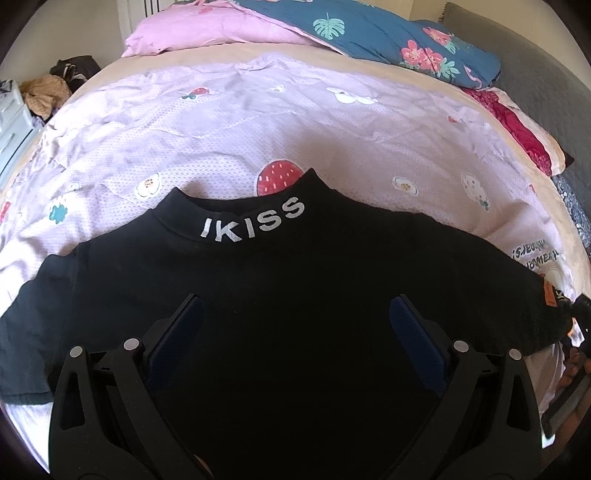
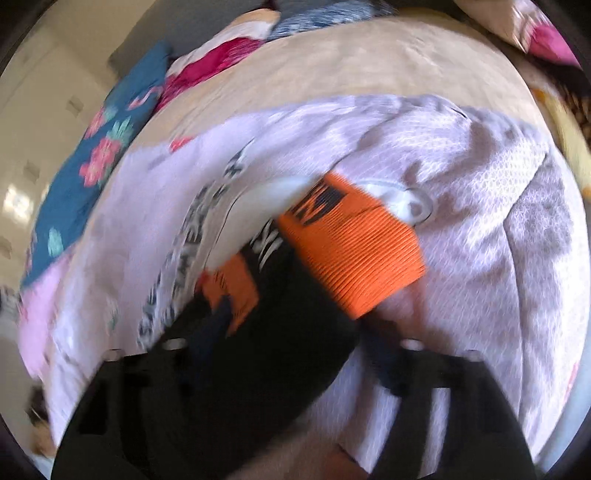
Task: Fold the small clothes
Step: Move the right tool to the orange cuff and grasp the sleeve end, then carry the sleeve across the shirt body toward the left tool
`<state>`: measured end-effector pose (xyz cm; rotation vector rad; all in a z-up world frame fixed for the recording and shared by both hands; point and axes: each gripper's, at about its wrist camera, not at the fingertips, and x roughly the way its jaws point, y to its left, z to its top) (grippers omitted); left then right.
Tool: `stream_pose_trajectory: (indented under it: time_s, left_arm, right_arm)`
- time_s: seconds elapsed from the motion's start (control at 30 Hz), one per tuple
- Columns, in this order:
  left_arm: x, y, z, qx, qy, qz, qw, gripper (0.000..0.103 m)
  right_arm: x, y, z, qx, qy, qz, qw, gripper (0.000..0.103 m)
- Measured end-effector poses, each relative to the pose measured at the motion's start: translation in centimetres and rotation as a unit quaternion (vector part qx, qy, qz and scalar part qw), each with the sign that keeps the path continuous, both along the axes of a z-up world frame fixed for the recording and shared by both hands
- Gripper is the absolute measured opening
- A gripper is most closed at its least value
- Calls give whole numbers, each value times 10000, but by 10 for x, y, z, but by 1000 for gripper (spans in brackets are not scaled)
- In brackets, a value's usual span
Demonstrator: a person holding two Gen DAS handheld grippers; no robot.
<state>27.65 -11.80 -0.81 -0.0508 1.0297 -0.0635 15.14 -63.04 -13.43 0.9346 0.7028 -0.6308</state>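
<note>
The left gripper point(image 1: 295, 317) is wide over the black top point(image 1: 280, 280). The blurry right gripper point(image 2: 295, 354) seems to hold the sleeve point(image 2: 354, 251); fold it in flat.

Black tops: one point(image 1: 295, 280), lying on the lilac sheet point(image 1: 236, 122).
Orange cuffs: one point(image 2: 354, 251), at the top's sleeve end.
Grippers: two, left point(image 1: 295, 314), right point(image 2: 295, 332).
Floral quilts: one point(image 1: 388, 37), beyond the sheet.
Pink pillows: one point(image 1: 207, 33).
</note>
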Motion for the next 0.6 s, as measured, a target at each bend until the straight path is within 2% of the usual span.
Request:
stream_pose_trajectory:
  time_s: [0.1,0.2,0.33,0.6]
  left_arm:
    - [-2,4,8,29,-66,21,10000,94]
    - [-4,9,18,44,-167,54,9998,94]
    - [-9,21,33,-111,-275,161,9994,94]
    - [-17,44,58,-396,-420,365,9977,94]
  right_arm:
    - [0,1,2,90,-433,51,9990,16]
    - [-1,13,22,-80,-969,415,9944,15]
    - [-3,33,59,-341,-1640,1028,9805,15]
    - [-2,94,120,-892,-2312,2212,9432,15]
